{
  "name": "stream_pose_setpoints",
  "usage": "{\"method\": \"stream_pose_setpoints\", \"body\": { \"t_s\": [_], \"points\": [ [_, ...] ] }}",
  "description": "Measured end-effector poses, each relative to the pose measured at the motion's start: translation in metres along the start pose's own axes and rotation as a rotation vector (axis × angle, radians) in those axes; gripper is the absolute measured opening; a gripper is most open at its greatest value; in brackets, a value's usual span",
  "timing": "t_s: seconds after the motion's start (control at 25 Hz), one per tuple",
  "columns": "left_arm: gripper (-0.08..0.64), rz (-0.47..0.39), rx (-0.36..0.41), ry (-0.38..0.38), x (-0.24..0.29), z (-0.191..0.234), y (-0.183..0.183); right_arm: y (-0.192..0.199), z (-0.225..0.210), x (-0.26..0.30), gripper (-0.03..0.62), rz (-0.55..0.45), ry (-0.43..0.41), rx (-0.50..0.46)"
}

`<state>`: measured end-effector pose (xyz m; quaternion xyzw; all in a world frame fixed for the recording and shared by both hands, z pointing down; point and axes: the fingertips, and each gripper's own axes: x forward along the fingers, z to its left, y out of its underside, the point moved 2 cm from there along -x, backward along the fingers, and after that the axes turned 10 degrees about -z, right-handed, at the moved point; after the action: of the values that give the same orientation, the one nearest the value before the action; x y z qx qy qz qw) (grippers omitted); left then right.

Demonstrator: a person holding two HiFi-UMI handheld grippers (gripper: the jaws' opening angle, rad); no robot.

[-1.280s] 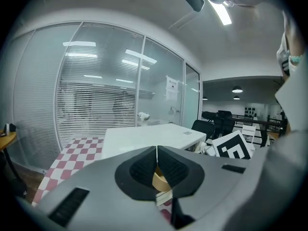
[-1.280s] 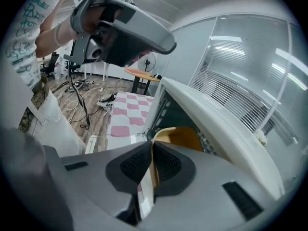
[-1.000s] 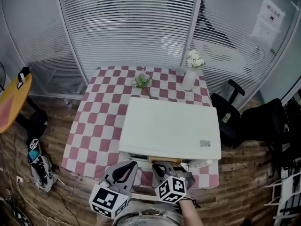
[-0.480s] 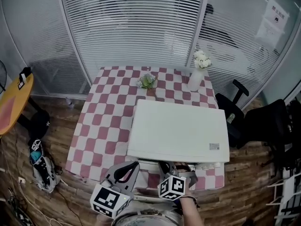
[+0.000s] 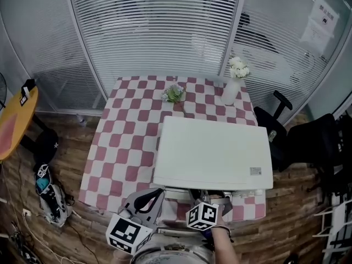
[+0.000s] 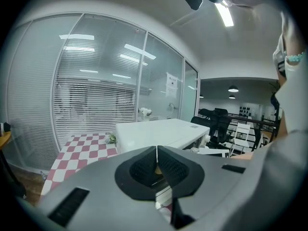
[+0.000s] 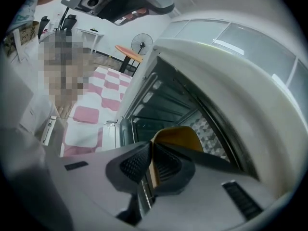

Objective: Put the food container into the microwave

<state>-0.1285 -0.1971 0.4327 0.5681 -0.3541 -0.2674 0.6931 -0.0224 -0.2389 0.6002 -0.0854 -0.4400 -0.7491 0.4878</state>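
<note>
The microwave [image 5: 214,153] is white. The counter [image 5: 124,142] has a cloth with pink and white checks. The container [image 7: 179,136] is orange-yellow. The vase [image 5: 231,92] and its flowers [image 5: 238,68] are white. The floor [image 5: 60,153] is brown wood.

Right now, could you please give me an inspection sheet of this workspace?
Surface: table under a pink-checked cloth.
Job's things: white microwave, cavity open; orange food container at its opening.
Clutter: flower vase and small plant behind the microwave.
Grippers: left gripper shut, empty; right gripper shut on the food container's edge.
Cables: loose cables on the floor, left.
Surroundings: blinds, office chairs, bag, orange table.
</note>
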Motion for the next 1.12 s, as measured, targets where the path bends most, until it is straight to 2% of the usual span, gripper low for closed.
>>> {"method": "stream_pose_setpoints", "body": {
  "t_s": [0.68,0.96,1.12],
  "points": [
    [0.017,-0.002,-0.011,-0.009,-0.004,0.002,0.004,0.007,0.006,0.014,0.014,0.029,-0.027,-0.01],
    [0.017,-0.004,-0.013,0.0,-0.002,-0.003,0.003,0.0,0.002,0.009,0.022,-0.011,0.0,0.021],
    [0.017,0.003,-0.014,0.006,-0.002,-0.007,0.003,-0.005,0.001,0.003,0.031,-0.044,0.011,0.07]
  ]
}}
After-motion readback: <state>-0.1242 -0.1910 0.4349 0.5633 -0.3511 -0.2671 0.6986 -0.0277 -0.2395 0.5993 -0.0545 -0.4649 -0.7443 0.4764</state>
